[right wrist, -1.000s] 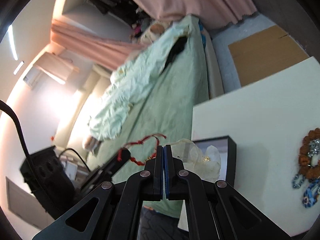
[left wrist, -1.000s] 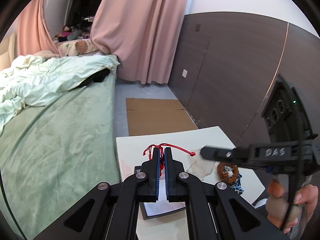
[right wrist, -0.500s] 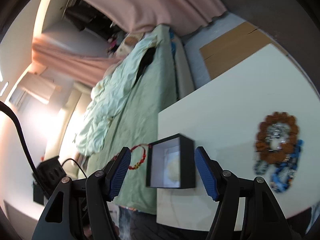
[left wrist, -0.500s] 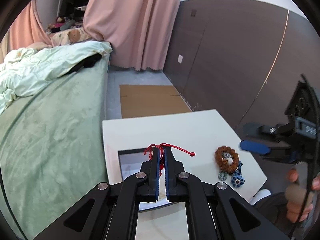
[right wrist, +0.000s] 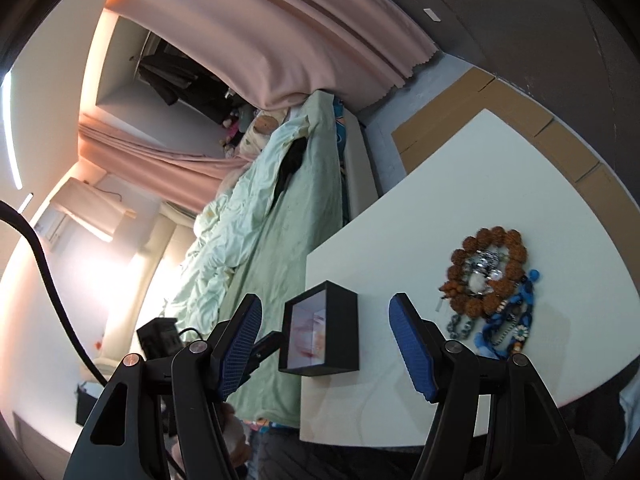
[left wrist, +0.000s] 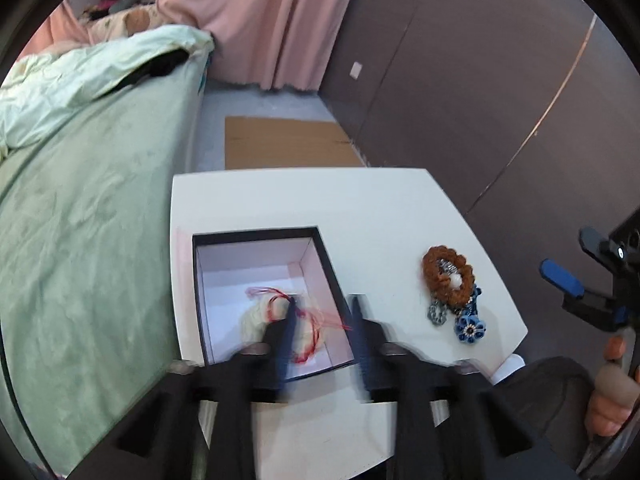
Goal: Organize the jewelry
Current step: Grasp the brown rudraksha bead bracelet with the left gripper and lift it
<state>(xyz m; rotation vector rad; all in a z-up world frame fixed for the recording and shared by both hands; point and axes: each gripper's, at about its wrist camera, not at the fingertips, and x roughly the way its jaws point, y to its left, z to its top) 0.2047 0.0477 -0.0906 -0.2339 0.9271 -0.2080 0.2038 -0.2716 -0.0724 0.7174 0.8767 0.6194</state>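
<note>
A thin red string bracelet lies in a loose tangle inside the open black box with a pale lining on the white tabletop. The left gripper is blurry; its jaws are opening over the string, hiding part of it. The right gripper is wide open, holding nothing.
</note>
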